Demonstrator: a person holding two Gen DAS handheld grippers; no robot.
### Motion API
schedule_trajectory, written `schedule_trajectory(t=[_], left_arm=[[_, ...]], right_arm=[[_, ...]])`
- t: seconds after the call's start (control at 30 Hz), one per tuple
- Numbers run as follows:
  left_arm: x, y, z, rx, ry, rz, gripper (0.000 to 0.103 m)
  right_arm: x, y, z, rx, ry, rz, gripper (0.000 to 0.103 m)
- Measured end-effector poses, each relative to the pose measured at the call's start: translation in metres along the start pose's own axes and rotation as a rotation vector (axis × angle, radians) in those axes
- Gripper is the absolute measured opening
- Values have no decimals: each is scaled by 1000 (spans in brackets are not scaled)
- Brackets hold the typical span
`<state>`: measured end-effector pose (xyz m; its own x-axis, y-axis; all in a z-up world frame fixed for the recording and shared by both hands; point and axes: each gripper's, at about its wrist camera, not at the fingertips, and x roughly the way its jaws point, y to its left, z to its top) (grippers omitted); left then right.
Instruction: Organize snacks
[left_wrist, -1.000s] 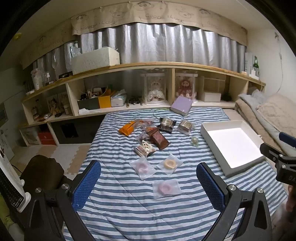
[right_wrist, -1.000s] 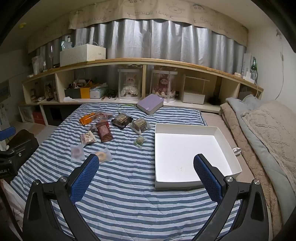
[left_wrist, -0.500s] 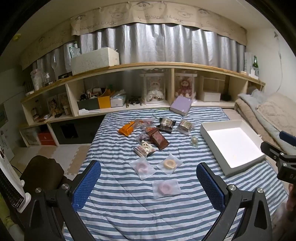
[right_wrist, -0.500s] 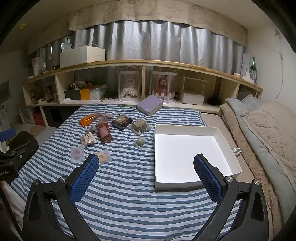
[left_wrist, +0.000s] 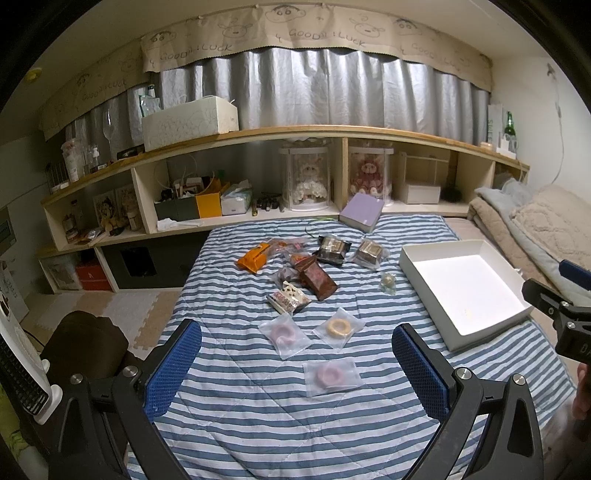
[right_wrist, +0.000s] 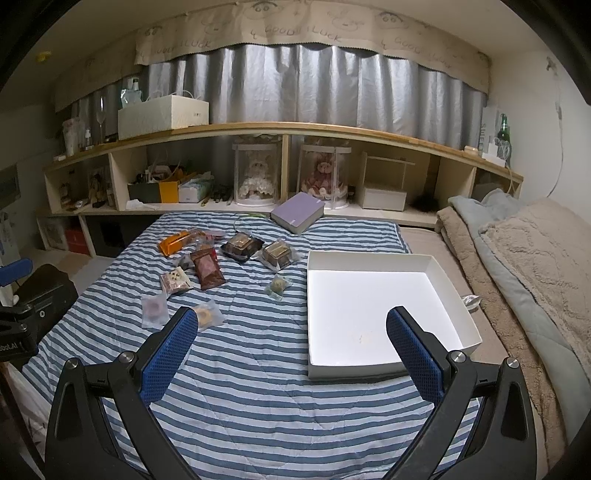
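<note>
Several wrapped snacks lie on the striped bedspread (left_wrist: 258, 417): three clear doughnut packets, the nearest pink one (left_wrist: 331, 374), an orange packet (left_wrist: 254, 257), a brown packet (left_wrist: 317, 281) and two boxed cakes (right_wrist: 277, 254). An empty white tray (right_wrist: 373, 365) sits to their right. My left gripper (left_wrist: 297, 363) hovers open just before the nearest pink doughnut packet, holding nothing. My right gripper (right_wrist: 291, 349) stands open over the tray's near left corner, holding nothing. Each gripper shows at the edge of the other's view.
A purple box (left_wrist: 361, 217) leans at the bedspread's far edge against a long wooden shelf (right_wrist: 258, 129) full of boxes and two doll cases. Folded beige blankets (right_wrist: 535, 266) lie right of the tray. A dark stool (left_wrist: 88, 343) stands on the floor at left.
Both views have barely shifted; the snacks and tray lie as before and both grippers stay open.
</note>
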<state>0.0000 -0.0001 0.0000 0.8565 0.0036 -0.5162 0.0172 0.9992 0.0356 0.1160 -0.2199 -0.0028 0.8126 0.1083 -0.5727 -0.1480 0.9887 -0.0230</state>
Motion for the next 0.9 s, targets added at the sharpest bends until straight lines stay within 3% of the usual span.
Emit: schedule_trajectory(t=[0.9], left_arm=[[0,0,0,0,-5,2,103]], right_arm=[[-3,-3,0,8,-7,0,103]])
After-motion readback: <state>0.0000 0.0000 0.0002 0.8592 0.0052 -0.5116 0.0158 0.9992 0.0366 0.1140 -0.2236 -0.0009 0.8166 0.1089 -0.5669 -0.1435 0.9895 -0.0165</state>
